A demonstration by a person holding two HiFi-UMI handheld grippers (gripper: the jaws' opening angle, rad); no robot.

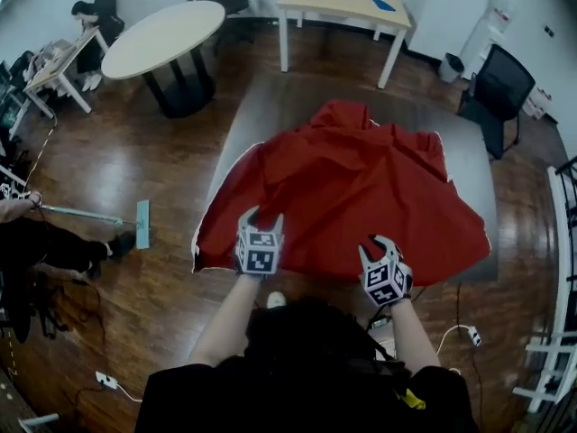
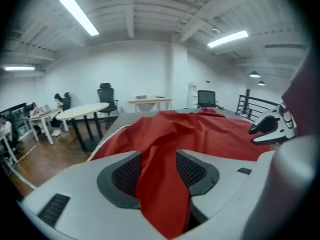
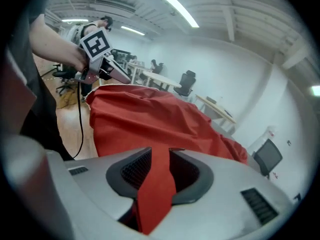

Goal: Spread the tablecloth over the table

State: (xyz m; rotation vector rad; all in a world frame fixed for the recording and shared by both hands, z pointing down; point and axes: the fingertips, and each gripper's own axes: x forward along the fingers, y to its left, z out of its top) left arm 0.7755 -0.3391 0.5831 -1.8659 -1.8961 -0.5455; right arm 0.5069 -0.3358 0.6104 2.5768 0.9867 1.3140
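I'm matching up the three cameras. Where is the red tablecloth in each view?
Head view: red tablecloth heaped mid-frame on the grey table.
Left gripper view: cloth at centre, running down between the jaws.
Right gripper view: cloth centre-left, a strip clamped in the jaws.
Shared landmark: round white table, beyond the cloth everywhere.

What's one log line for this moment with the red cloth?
left tool: shut on tablecloth | right tool: shut on tablecloth | tablecloth: bunched, not spread | table: far part bare
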